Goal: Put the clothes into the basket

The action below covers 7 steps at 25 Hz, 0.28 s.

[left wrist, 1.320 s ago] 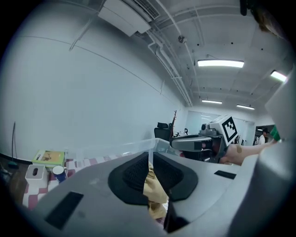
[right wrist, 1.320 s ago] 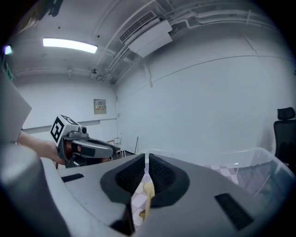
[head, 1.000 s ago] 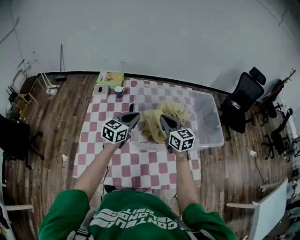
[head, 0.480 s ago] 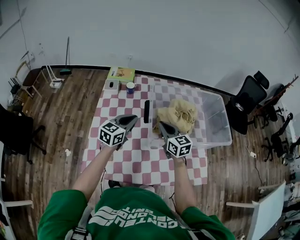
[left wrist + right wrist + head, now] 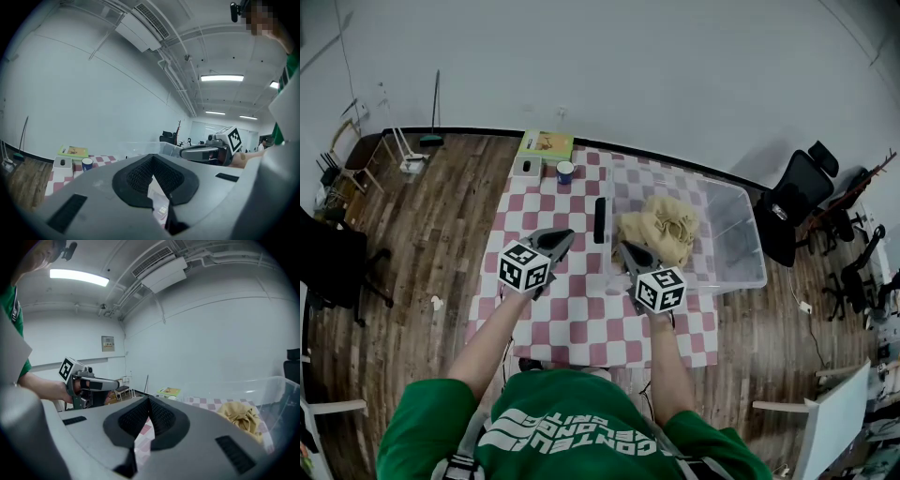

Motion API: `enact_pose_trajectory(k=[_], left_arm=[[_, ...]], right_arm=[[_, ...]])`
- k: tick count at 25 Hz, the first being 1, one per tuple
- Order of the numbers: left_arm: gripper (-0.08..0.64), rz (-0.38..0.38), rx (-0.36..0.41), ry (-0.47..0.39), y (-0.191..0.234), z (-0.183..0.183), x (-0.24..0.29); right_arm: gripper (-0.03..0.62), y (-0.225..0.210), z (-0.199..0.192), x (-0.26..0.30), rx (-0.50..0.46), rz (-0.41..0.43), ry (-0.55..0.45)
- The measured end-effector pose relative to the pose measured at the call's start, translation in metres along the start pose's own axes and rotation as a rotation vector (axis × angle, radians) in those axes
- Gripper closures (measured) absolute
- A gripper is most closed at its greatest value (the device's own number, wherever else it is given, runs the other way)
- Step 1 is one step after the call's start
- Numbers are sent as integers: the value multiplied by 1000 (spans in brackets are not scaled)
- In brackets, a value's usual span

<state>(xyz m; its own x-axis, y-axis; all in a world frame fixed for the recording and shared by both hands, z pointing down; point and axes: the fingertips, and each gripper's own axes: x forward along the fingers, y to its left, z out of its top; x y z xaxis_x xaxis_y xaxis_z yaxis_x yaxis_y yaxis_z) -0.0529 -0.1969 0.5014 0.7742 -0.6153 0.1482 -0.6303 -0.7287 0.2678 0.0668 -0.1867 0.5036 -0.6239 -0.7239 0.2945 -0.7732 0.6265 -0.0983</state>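
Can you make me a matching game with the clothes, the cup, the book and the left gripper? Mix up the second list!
Things:
1 clothes
2 cup
3 book
4 left gripper

Clues:
A blue
B shut, holding nothing
C inside the clear basket
D green, at the table's far corner

Pairs: 1-C, 2-A, 3-D, 4-B

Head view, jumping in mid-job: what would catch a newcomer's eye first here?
The heap of yellow clothes stands out, lying inside the clear basket at the right end of the red-and-white checked table. Nearer the person, the left gripper and right gripper hang side by side above the table, jaws together and empty, each carrying a black-and-white marker cube.
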Motion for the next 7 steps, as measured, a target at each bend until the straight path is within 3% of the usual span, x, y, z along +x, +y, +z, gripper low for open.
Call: enact_pose_trajectory(k=[7], left_arm=[[557, 2, -4, 1, 4, -2, 4]], right_arm=[[584, -6, 0, 3, -2, -2, 3]])
